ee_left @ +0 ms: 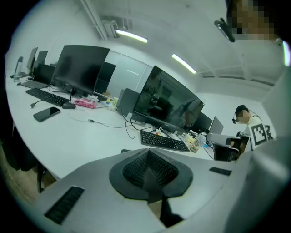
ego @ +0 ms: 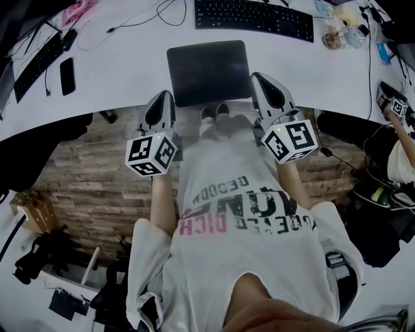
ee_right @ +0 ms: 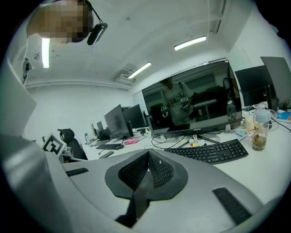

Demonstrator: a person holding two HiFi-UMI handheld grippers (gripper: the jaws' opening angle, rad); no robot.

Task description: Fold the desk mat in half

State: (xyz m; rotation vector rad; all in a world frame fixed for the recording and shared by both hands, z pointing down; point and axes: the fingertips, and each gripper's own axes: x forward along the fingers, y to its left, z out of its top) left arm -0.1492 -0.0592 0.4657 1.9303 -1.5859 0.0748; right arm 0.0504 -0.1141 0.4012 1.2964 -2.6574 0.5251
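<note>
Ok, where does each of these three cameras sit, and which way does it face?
Head view: on the person's head, facing steeply down at the dark rectangular desk mat on the white desk; shows left gripper, right gripper, forearms, shirt.
Left gripper view: on the left gripper, along its shut jaws across the desk toward black monitors.
Right gripper view: on the right gripper, along its shut jaws toward a large dark monitor.
Shared: all three show the black keyboard.

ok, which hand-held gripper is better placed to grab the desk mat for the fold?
Left, narrowly: the left hand-held gripper points at the near left corner of the desk mat. The right hand-held gripper lies along its right edge, past the corner. Both are shut and empty.
</note>
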